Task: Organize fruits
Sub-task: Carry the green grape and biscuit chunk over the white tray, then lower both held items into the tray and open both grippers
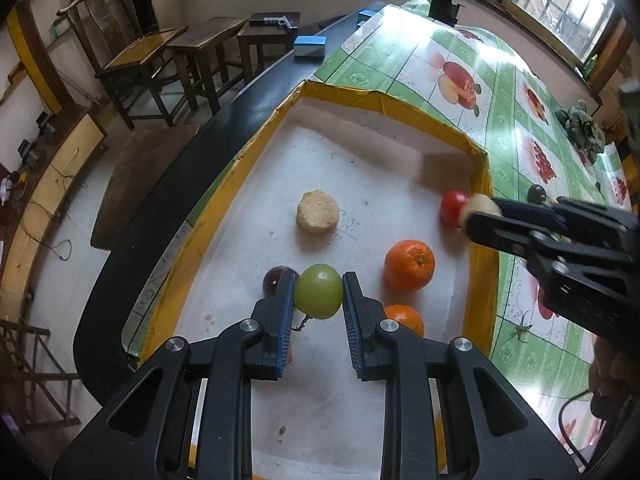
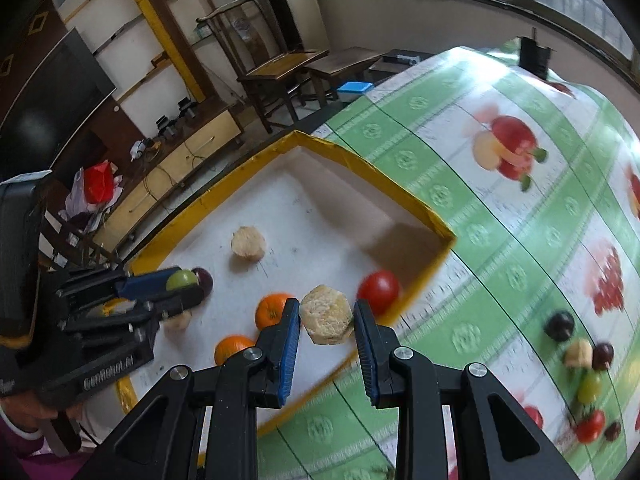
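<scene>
Left gripper (image 1: 318, 294) clenched on green fruit (image 1: 318, 291), low over tray (image 1: 478, 236) near its left edge. Right gripper (image 2: 326, 320) grasps pale chunk (image 2: 326, 315), crossing the tray's right edge (loose fruit remains on worktop (image 2: 460, 216)).

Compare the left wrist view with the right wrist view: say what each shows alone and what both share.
Only the left wrist view: the stuffed toy on the tablecloth.
Only the right wrist view: loose fruit on the tablecloth, including a dark plum, and the red bag on the floor.
Both: the yellow-rimmed tray, the left gripper shut on the green fruit, the right gripper shut on the pale chunk, and the tomato.
</scene>
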